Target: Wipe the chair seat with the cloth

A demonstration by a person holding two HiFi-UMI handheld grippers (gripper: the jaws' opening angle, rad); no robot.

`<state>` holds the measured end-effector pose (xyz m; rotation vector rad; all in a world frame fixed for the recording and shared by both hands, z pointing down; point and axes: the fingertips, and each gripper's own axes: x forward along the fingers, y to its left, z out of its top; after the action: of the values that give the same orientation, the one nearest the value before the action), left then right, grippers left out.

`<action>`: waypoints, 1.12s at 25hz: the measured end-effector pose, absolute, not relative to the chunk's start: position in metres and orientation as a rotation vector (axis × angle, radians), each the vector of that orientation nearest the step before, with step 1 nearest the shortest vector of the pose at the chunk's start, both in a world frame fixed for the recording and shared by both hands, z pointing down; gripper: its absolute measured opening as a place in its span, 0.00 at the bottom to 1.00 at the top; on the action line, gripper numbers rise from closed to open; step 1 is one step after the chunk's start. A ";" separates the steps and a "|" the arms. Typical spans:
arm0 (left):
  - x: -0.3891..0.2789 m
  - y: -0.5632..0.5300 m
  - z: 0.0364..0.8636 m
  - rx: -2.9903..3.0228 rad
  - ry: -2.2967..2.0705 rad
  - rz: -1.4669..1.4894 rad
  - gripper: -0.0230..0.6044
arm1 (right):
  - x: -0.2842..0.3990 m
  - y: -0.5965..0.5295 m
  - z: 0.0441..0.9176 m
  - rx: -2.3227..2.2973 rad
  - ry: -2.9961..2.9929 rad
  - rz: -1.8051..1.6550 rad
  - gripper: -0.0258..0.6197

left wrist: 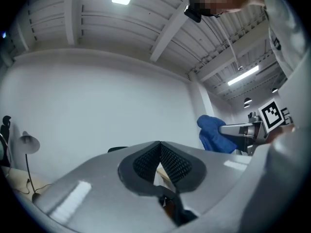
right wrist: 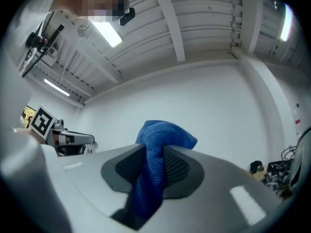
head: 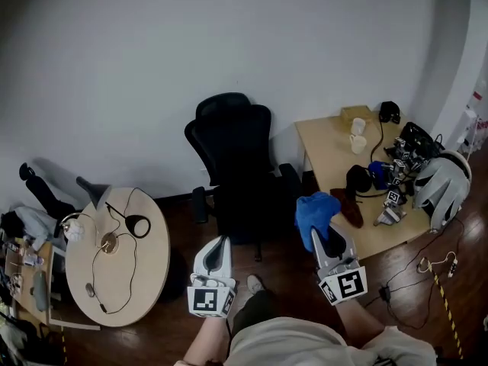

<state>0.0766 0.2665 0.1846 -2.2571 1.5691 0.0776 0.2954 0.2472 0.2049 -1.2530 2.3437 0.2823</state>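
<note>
Bare white wall (head: 152,67) at the back, dark wood floor (head: 290,265) below. Against the wall at twelve o'clock, a black office chair (head: 232,139), its chair seat (head: 240,208) bare and turned toward the viewer. At nine o'clock of the chair, a round table (head: 149,280) carrying a black desk lamp (head: 137,223) and loose cables. At three o'clock, a wooden desk (head: 332,158) crowded with mugs (head: 357,134), wires and dark gear.

Nearer, at six o'clock of the chair, two grippers side by side, both pointing up toward it.

Right gripper (head: 322,233) — clenched on the blue cloth (head: 315,210). Along its own jaws, the cloth pinched between the two ribbed pads (right wrist: 179,166), bunched into a rounded lump above the tips at twelve o'clock and trailing down through the middle toward six. From the head view, that lump right at the gripper's twelve o'clock, held up in the air over the gap between chair and desk, at roughly three o'clock of the seat and apart from it.

Left gripper (head: 221,241) — closed on nothing, ribbed pads (left wrist: 177,164) meeting at the tips with only a thin sliver open lower down. Sits at six o'clock of the seat, just short of its front edge. From its own view, the cloth at two o'clock, clear of its jaws.
</note>
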 end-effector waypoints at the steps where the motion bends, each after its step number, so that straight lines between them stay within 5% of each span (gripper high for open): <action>1: 0.081 0.281 0.188 -2.268 1.591 0.008 0.09 | 0.303 0.262 0.202 -1.247 2.341 0.289 0.19; 4: 0.094 0.310 0.189 -2.291 1.637 -0.186 0.09 | 0.319 0.293 0.189 -1.234 2.303 0.304 0.19; 28: 0.132 0.415 0.172 -2.419 1.481 -0.162 0.04 | 0.314 0.399 0.178 -1.189 2.294 0.228 0.19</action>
<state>0.1320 0.4155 0.1724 -2.4191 1.4814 -0.1616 0.3139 0.3992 0.1777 -1.1889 2.2941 0.2284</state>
